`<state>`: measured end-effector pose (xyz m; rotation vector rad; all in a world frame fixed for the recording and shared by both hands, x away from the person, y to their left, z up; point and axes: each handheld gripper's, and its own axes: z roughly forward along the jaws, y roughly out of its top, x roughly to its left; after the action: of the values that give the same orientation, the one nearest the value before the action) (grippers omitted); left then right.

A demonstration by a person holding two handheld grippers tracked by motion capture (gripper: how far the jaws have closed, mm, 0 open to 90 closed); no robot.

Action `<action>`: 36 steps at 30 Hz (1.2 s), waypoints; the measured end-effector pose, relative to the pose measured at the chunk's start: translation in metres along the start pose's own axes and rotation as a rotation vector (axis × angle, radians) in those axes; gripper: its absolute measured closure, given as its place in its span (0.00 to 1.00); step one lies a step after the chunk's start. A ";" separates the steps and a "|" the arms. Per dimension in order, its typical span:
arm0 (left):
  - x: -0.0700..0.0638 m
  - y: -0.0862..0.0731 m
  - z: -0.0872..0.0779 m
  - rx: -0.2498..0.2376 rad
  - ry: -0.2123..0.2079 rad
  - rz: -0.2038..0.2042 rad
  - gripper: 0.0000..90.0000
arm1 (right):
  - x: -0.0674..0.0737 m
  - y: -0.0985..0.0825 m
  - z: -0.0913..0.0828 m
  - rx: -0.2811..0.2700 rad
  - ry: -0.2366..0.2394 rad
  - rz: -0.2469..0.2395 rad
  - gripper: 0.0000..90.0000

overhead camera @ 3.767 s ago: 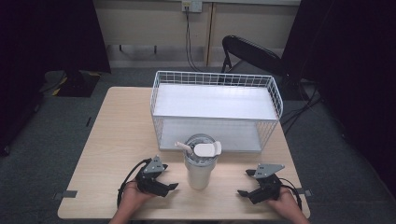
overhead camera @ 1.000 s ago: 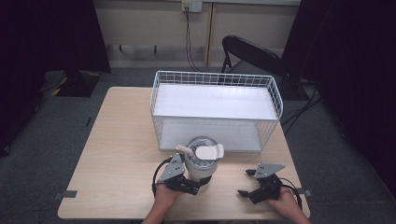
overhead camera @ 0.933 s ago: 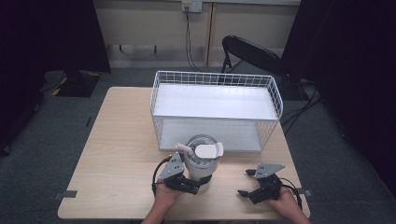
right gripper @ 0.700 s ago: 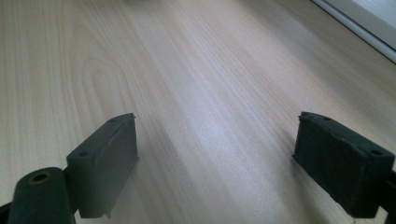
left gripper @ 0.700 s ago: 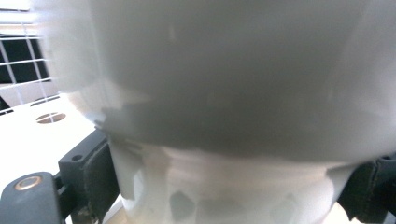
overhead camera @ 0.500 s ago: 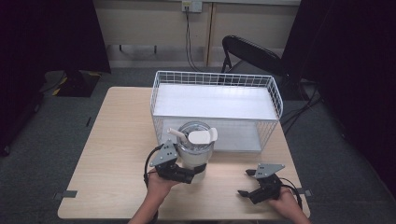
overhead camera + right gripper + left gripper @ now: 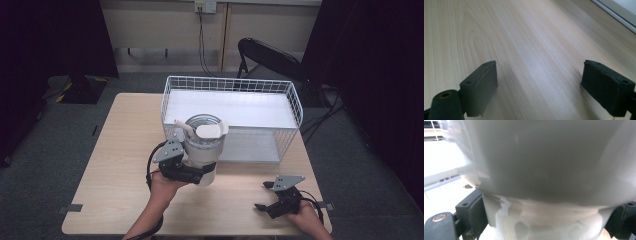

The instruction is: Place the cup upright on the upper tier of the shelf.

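tumbler (image 7: pixel 202 147) | clamped in left claw (image 7: pixel 192 172) | beside wire basket (image 7: pixel 290 107)

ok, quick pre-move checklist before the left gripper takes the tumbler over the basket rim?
1. Grip: left gripper has both jaws against the lower body of the tumbler in its own view. Ok.
2. Lift: the tumbler looks raised off the table in the high view; clearance over the rim cannot be judged. Cannot tell.
3. Tilt: the tumbler stands roughly upright, lid on top. Ok.
4. Drop zone: the floor of the wire basket looks bare and white. Ok.
5. Path: the basket's near wall lies right behind the tumbler; touching or apart is unclear. Cannot tell.
6. Other hand: right gripper is open, low over the table, away from the basket. Ok.
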<state>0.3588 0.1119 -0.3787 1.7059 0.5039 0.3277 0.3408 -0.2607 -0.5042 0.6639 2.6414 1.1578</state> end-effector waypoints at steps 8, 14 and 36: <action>0.004 0.015 0.000 -0.013 -0.001 -0.020 0.11 | 0.000 0.000 0.000 0.000 0.000 0.000 0.14; 0.008 0.029 -0.002 -0.026 0.006 -0.018 0.11 | 0.000 0.000 0.000 0.000 0.000 0.000 0.14; 0.017 0.060 -0.004 -0.013 0.016 -0.033 0.11 | 0.000 0.000 0.000 0.000 0.001 -0.001 0.14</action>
<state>0.3809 0.1154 -0.3200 1.6818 0.5400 0.3201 0.3409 -0.2608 -0.5042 0.6624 2.6425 1.1584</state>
